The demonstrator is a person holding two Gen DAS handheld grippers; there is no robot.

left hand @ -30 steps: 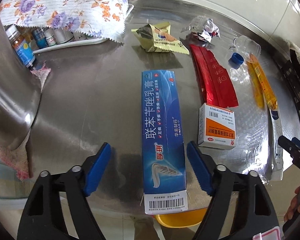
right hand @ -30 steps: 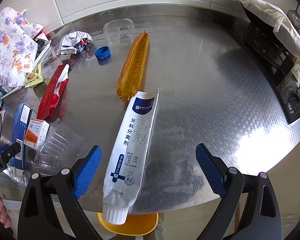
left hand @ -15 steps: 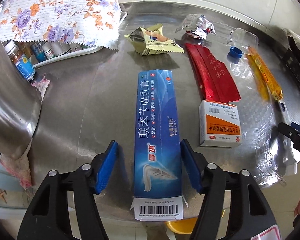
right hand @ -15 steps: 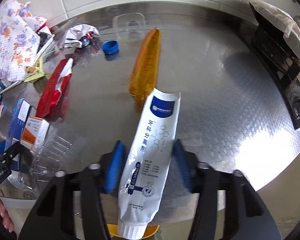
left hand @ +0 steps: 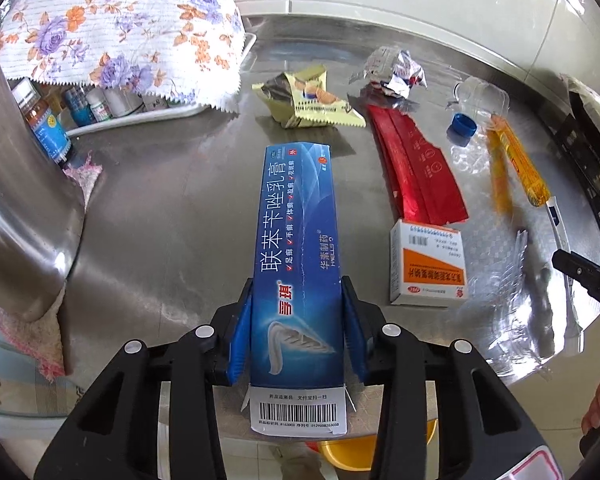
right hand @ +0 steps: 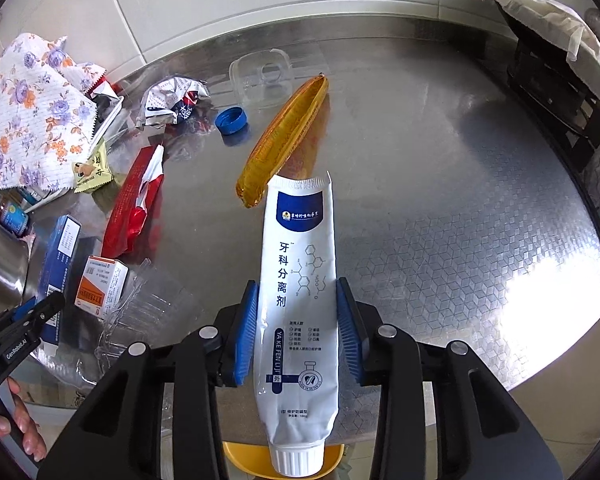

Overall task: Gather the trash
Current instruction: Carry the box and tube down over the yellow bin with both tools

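The blue carton (left hand: 296,280) lies at the near edge of the steel table (left hand: 172,208), gripped across its sides by the left gripper (left hand: 297,328). The right gripper (right hand: 298,328) clamps the white tube (right hand: 300,292) likewise. Risk: the thin carton may crush, and the smooth tube may slide out. A yellow bin (right hand: 240,460) below the edge is mostly hidden.

Black hand-held gripper (left hand: 296,320), blue pads (left hand: 240,332)

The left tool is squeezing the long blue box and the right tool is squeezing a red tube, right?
Not quite. The left tool does squeeze the long blue box, but the right wrist view shows the right tool squeezing a white tube, not a red one.
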